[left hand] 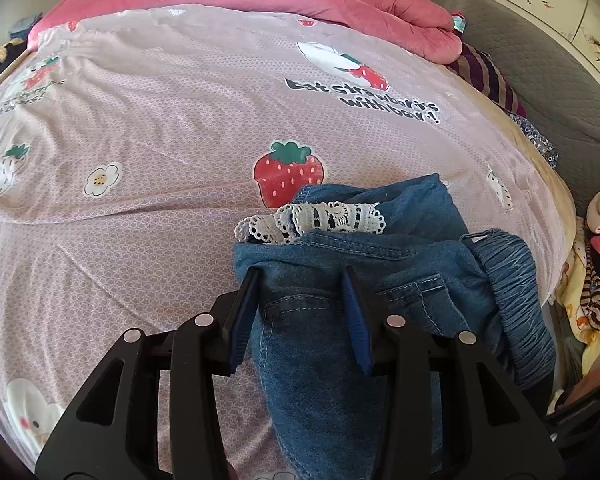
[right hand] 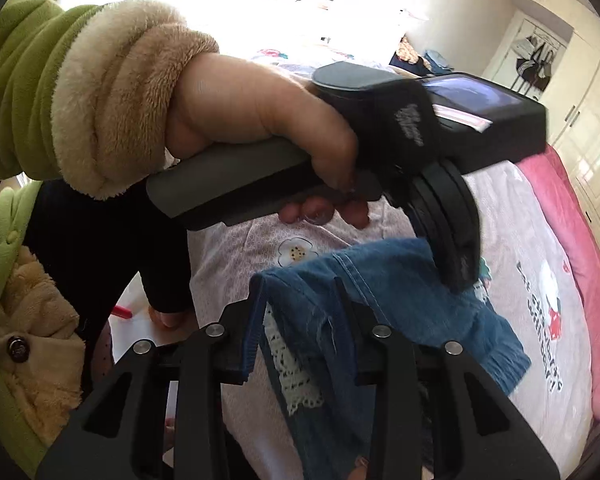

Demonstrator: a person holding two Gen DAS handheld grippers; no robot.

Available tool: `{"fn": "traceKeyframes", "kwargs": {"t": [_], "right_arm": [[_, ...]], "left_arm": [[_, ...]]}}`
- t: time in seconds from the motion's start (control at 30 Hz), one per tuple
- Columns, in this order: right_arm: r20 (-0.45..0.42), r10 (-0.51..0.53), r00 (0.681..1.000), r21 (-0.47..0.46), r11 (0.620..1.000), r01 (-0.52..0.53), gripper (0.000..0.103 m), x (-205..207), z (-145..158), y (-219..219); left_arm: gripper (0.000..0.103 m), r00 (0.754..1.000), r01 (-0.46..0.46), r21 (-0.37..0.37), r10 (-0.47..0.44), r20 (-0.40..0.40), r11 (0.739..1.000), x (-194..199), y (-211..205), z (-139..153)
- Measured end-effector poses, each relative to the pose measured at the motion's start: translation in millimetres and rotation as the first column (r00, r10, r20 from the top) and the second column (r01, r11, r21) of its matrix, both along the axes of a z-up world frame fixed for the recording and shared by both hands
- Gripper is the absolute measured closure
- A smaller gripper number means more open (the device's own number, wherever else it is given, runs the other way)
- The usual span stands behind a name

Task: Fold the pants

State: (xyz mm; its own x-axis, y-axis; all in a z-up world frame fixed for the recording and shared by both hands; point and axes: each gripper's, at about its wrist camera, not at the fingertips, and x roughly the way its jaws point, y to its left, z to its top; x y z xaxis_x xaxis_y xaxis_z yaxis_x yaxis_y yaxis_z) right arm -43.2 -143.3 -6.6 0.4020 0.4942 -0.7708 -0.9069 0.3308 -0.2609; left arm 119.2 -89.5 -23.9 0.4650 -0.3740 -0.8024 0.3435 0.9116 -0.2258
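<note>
My left hand-held gripper [left hand: 300, 276] points down at the bed, its ribbed blue pads parted with a fold of the pants [left hand: 380, 264] lying between them; whether the pads press the cloth I cannot tell. The pants are soft blue denim, bunched on the bed just ahead of the fingertips, with a scalloped white lace trim [left hand: 312, 220] beyond them and a gathered elastic waistband [left hand: 512, 292] to their right. My right hand-held gripper [right hand: 300, 288] likewise straddles a denim edge, lace hanging below it; its grip is equally unclear. Above it, my left hand [right hand: 260, 120], in a fluffy beige cuff [right hand: 120, 92], clasps the other tool's grey handle. Under everything lies the pink strawberry-print sheet [left hand: 160, 120], lightly wrinkled.
</note>
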Motion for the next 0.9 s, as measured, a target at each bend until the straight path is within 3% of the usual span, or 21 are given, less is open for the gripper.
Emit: {"fn": "traceKeyframes", "kwargs": {"t": [0.27, 0.63, 0.7, 0.73, 0.9], "right_arm": [[-0.016, -0.002, 1.000, 0.039, 0.999, 0.003, 0.071, 1.1, 6.3, -1.6], [-0.013, -0.007, 1.000, 0.012, 1.000, 0.007, 0.065, 0.7, -5.5, 5.4], [-0.025, -0.004, 1.000, -0.008, 1.000, 0.004, 0.070, 0.6, -10.0, 8.2], [-0.031, 0.000, 1.000, -0.020, 1.000, -0.001, 0.081, 0.2, -11.0, 8.0], [-0.084, 0.016, 0.996, -0.008, 1.000, -0.016, 0.087, -6.8, -13.2, 3.1]], "left_arm": [[0.071, 1.000, -0.002, -0.001, 0.002, 0.010, 1.000, -1.8, -0.4, 0.0], [0.070, 1.000, -0.007, 0.010, 0.007, 0.024, 1.000, -4.0, -1.7, 1.1], [0.070, 1.000, -0.006, 0.013, 0.006, 0.025, 1.000, -4.0, -1.8, 1.1], [0.069, 1.000, -0.007, 0.015, 0.007, 0.027, 1.000, -4.3, -2.5, 1.1], [0.067, 1.000, -0.008, 0.017, 0.007, 0.029, 1.000, -4.4, -3.4, 1.0]]}}
